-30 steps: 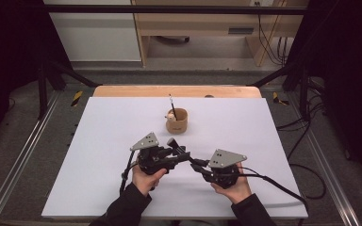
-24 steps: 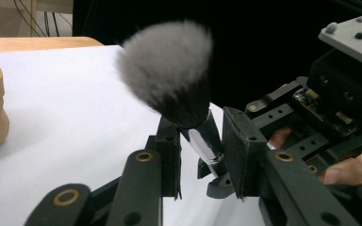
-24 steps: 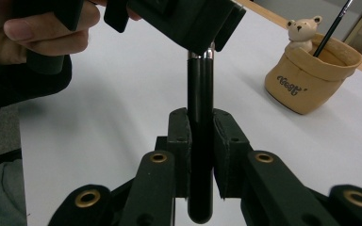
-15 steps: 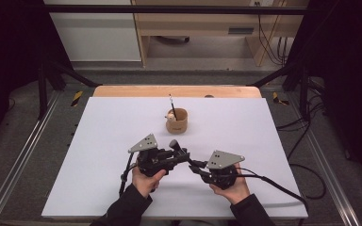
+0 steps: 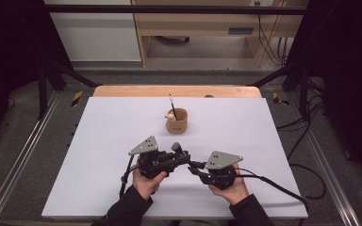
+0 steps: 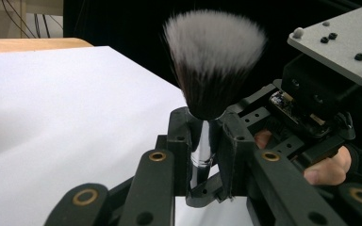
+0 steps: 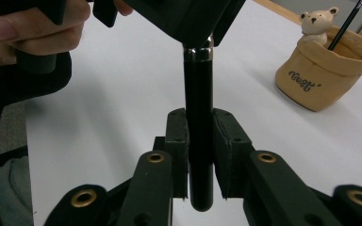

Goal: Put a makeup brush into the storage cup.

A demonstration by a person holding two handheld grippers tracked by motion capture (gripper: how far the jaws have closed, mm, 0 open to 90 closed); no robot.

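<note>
Both grippers low over the white table (image 5: 99,155), near the front edge. Right gripper (image 7: 200,155) clamped on the black handle end of a makeup brush (image 6: 214,61). Left gripper (image 6: 206,141), jaws just closing in, pinching the silver ferrule right under the bristles. Farther back, well apart: tan pouch-shaped holder (image 5: 177,121) with a little bear figure (image 7: 315,20) and a thin brush (image 5: 172,104) poking out.
</note>
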